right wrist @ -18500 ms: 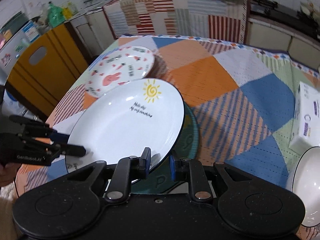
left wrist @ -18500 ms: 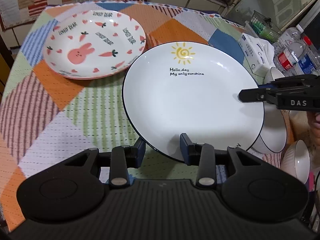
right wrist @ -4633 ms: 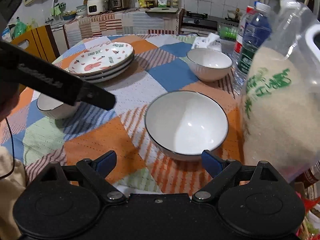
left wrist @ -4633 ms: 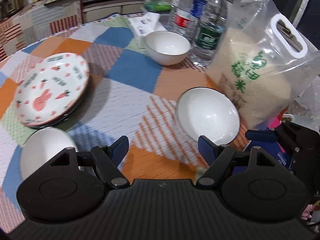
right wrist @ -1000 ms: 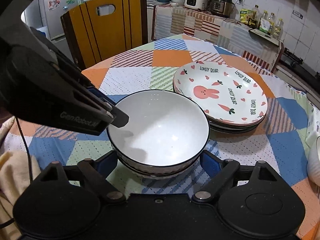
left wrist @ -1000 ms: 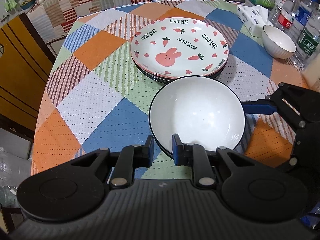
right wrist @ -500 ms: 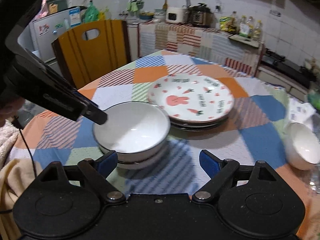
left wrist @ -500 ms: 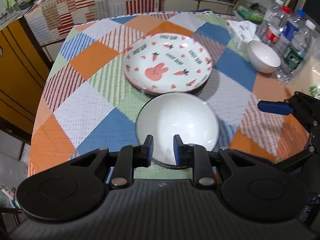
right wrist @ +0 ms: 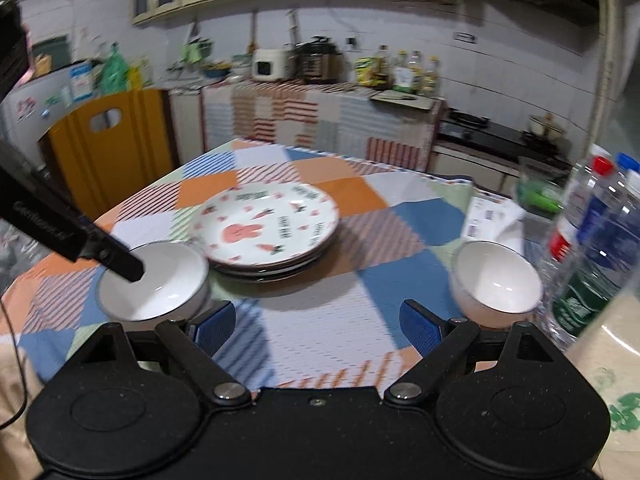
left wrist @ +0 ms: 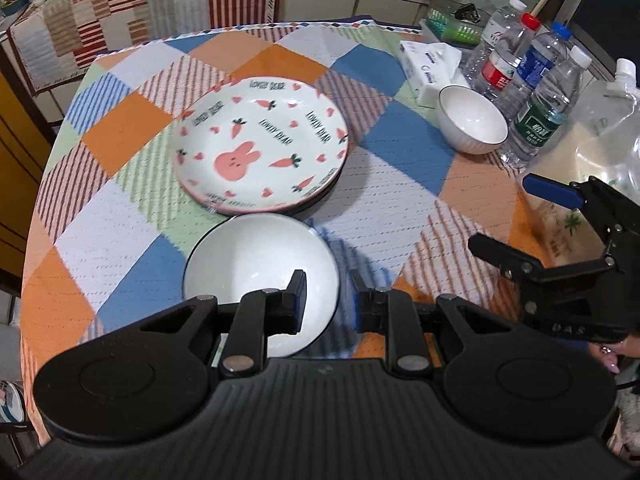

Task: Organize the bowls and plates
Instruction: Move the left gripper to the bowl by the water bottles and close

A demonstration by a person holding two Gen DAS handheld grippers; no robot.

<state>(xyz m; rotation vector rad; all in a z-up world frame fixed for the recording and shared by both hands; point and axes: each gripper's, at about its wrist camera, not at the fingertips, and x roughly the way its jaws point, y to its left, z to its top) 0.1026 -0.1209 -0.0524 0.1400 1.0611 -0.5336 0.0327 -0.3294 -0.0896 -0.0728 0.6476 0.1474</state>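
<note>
A stack of plates topped by the rabbit-and-carrot plate (left wrist: 262, 160) sits mid-table; it also shows in the right wrist view (right wrist: 266, 226). Stacked white bowls (left wrist: 256, 268) stand just in front of it, also in the right wrist view (right wrist: 160, 286). My left gripper (left wrist: 326, 304) is open a little and empty, raised over the stacked bowls' right rim. A lone white bowl (left wrist: 472, 120) sits at the right by the bottles, also in the right wrist view (right wrist: 498, 284). My right gripper (right wrist: 314, 324) is wide open and empty, above the cloth between the bowls.
Water bottles (left wrist: 548, 96), a tissue pack (left wrist: 428, 66) and a clear rice bag (left wrist: 592, 140) crowd the table's right side. A yellow chair (right wrist: 108, 148) stands at the far left edge. A kitchen counter (right wrist: 328, 112) lies behind the table.
My left gripper has let go of the bowl, opened slightly and pulled back. My right gripper has drawn back and swung right, bringing the lone bowl into view.
</note>
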